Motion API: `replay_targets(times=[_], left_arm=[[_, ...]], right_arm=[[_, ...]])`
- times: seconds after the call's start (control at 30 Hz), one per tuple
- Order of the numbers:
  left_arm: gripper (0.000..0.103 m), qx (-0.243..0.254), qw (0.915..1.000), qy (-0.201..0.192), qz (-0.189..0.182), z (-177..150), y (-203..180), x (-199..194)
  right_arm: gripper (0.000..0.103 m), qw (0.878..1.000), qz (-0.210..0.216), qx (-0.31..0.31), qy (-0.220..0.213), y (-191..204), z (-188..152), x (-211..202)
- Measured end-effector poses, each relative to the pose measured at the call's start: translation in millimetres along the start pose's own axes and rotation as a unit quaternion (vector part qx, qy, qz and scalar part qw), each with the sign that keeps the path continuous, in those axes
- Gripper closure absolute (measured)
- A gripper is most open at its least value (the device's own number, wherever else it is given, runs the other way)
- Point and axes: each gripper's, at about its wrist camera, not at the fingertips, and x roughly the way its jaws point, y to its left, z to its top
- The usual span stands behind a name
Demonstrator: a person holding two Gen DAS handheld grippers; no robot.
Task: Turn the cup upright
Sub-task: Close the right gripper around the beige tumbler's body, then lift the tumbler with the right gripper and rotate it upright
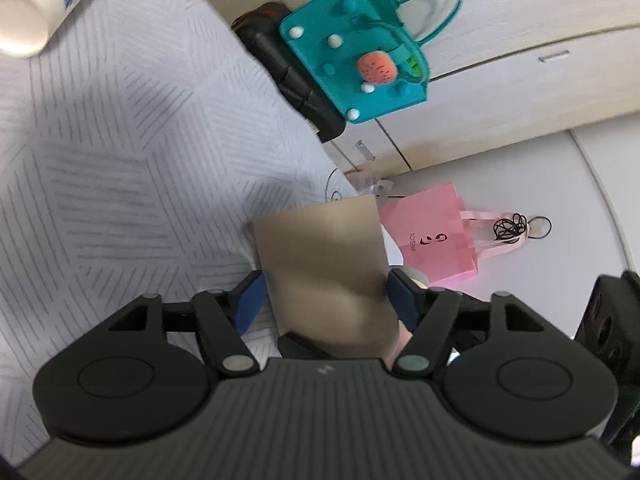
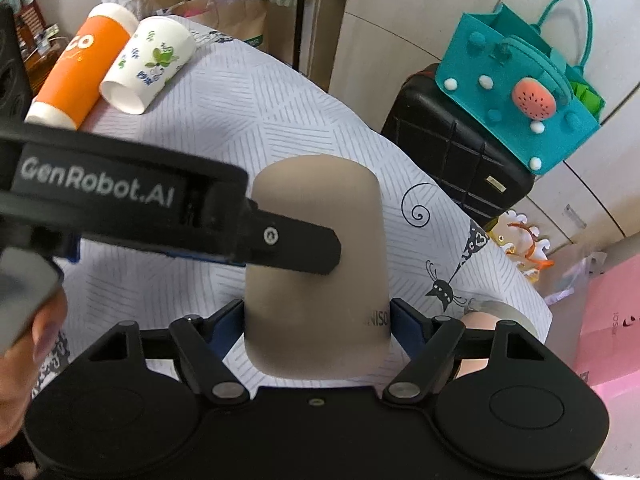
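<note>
A tall beige cup (image 2: 316,276) is held above the patterned tablecloth (image 2: 240,128). My right gripper (image 2: 318,320) is shut on its lower part, blue pads on both sides. My left gripper (image 1: 326,296) is shut on the same beige cup (image 1: 324,264), and its black finger crosses the cup's middle from the left in the right wrist view (image 2: 296,246). Which end of the cup is open cannot be told.
A white floral cup (image 2: 148,66) and an orange cup (image 2: 76,72) lie on their sides at the table's far left. A black suitcase (image 2: 452,148) with a teal felt bag (image 2: 516,92) stands beyond the table's right edge. A pink bag (image 1: 432,236) lies on the floor.
</note>
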Motion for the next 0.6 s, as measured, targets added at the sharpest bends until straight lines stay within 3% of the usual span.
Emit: replay_targets(times=[0.07, 0.27, 0.6], left_arm=[[0.033, -0.015, 0.9998, 0.011, -0.006, 1.2, 2.9, 4.0], [0.034, 0.018, 0.9993, 0.031, 0.015, -1.5, -9.3, 3.6], [0.034, 0.050, 0.9969, 0.056, 0.026, -21.2, -16.2, -38.6]], right_arm=[[0.022, 1.000, -0.002, 0.005, 0.000, 0.7, -1.8, -1.3], [0.022, 1.000, 0.000, 0.026, 0.005, 0.7, -4.6, -4.4], [0.022, 0.999, 0.001, 0.043, -0.011, 32.9, -29.0, -32.5]])
